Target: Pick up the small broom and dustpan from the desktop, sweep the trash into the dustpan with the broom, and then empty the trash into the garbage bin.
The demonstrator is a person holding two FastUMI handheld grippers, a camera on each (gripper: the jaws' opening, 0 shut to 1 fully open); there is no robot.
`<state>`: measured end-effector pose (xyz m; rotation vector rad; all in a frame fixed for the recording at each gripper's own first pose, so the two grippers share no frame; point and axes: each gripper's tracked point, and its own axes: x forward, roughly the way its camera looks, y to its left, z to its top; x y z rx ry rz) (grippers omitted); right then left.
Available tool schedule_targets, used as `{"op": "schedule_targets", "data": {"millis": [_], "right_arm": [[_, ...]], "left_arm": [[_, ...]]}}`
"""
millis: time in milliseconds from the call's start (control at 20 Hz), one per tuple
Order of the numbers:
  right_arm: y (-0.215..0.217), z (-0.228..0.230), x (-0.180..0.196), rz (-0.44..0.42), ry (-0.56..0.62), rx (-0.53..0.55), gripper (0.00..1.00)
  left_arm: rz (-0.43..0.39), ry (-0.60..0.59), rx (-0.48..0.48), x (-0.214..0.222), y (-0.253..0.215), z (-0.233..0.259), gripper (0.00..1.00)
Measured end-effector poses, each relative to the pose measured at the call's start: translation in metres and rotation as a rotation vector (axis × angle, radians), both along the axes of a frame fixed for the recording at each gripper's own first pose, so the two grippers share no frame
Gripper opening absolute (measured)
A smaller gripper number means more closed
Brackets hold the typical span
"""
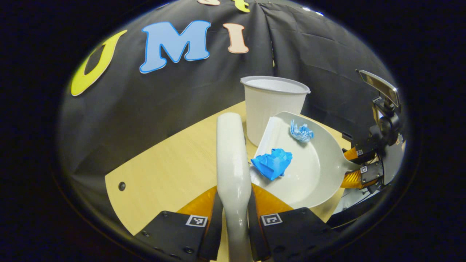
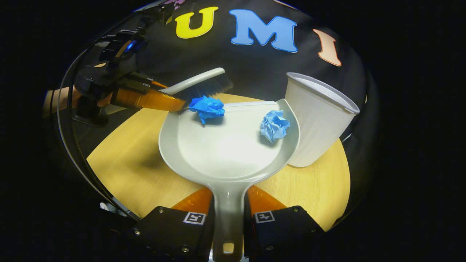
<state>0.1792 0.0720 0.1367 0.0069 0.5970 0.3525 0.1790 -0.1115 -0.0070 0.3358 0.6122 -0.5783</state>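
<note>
My left gripper [image 1: 235, 191] is shut on the white handle of the small broom [image 1: 231, 153], which points forward over the table. In the right gripper view the broom [image 2: 198, 80] hangs with its dark bristles at the far lip of the white dustpan [image 2: 225, 153]. My right gripper [image 2: 228, 192] is shut on the dustpan's handle. A dark blue crumpled paper ball [image 2: 206, 107] lies at the pan's lip by the bristles. A light blue paper ball [image 2: 273, 125] rests inside the pan near the white garbage bin [image 2: 316, 120]. The pan's right edge touches the bin.
The round pale wooden table [image 2: 127, 163] carries the bin [image 1: 271, 105] near its far side. A hand [image 2: 58, 98] holds the left gripper [image 2: 171, 102] at the left. The right gripper [image 1: 347, 167] and its mount stand at the table's right edge. The black cloth wall rises behind.
</note>
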Motion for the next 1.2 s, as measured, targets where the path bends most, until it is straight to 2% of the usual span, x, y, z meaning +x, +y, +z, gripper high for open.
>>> {"op": "schedule_targets", "data": {"millis": [150, 400, 750, 1000, 1050, 1200], "right_arm": [[-0.001, -0.012, 0.010, -0.002, -0.011, 0.031, 0.34], [-0.004, -0.003, 0.027, -0.039, -0.019, 0.163, 0.34], [-0.035, 0.053, 0.047, -0.107, -0.051, 0.276, 0.34], [-0.065, 0.093, 0.062, -0.145, -0.009, 0.354, 0.34], [-0.068, 0.099, 0.067, -0.147, 0.004, 0.376, 0.34], [-0.075, 0.114, 0.083, -0.158, 0.043, 0.474, 0.34]], "left_arm": [[0.015, -0.026, 0.021, 0.000, 0.009, 0.022, 0.41], [0.070, -0.027, 0.023, 0.001, 0.028, 0.034, 0.39], [0.076, -0.020, -0.017, 0.012, 0.012, 0.041, 0.39], [0.077, 0.018, -0.060, 0.019, -0.005, 0.029, 0.39], [0.083, 0.028, -0.070, 0.018, -0.003, 0.027, 0.42], [0.108, 0.051, -0.080, 0.020, 0.000, 0.021, 0.40]]}}
